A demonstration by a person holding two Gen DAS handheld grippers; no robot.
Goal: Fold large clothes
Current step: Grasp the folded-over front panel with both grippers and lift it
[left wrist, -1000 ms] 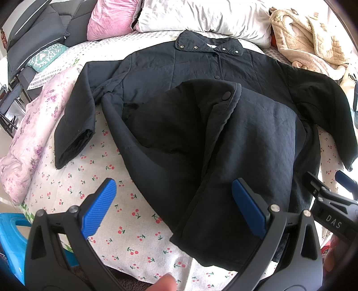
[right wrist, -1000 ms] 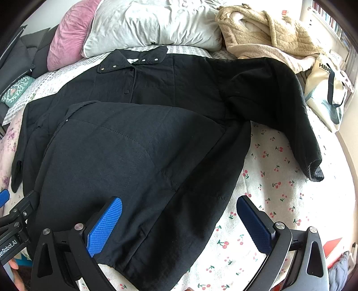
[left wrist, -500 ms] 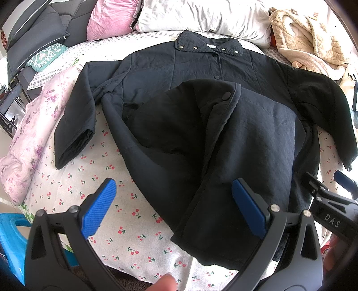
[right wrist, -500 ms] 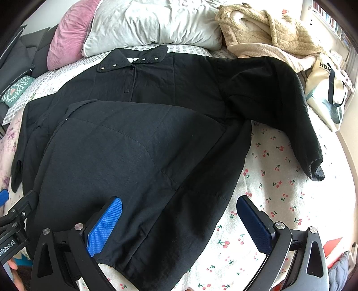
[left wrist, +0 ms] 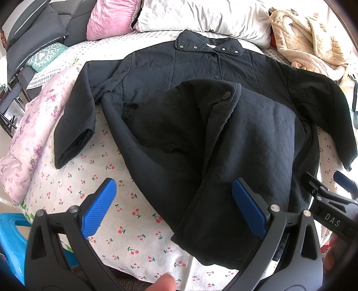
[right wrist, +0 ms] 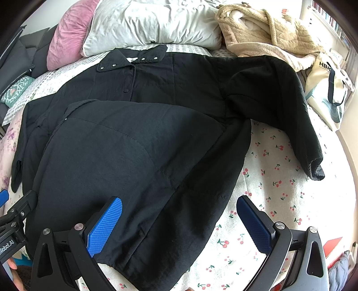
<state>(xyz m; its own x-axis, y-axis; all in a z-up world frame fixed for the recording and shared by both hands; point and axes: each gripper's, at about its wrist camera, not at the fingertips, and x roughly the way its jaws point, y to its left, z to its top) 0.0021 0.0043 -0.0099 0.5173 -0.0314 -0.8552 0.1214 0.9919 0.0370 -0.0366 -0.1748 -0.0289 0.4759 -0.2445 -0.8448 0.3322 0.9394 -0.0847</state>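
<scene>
A large black quilted coat [left wrist: 201, 116] [right wrist: 138, 143] lies face up on the bed, collar toward the pillows and both sleeves spread outward. Its lower half is folded up over the chest, forming a rounded flap. My left gripper [left wrist: 174, 208] hovers open over the coat's near left hem, blue pads wide apart with nothing between them. My right gripper [right wrist: 179, 226] is open too, above the near right edge of the coat. Each gripper's tip shows at the edge of the other's view.
The bed [left wrist: 125, 226] has a cherry-print sheet. A white pillow [right wrist: 152, 22] and pink pillow [left wrist: 109, 18] sit at the head, a beige fleece robe [right wrist: 264, 31] at the far right, a tote bag [right wrist: 329, 89] beside it. A floral quilt [left wrist: 29, 129] lies at the left edge.
</scene>
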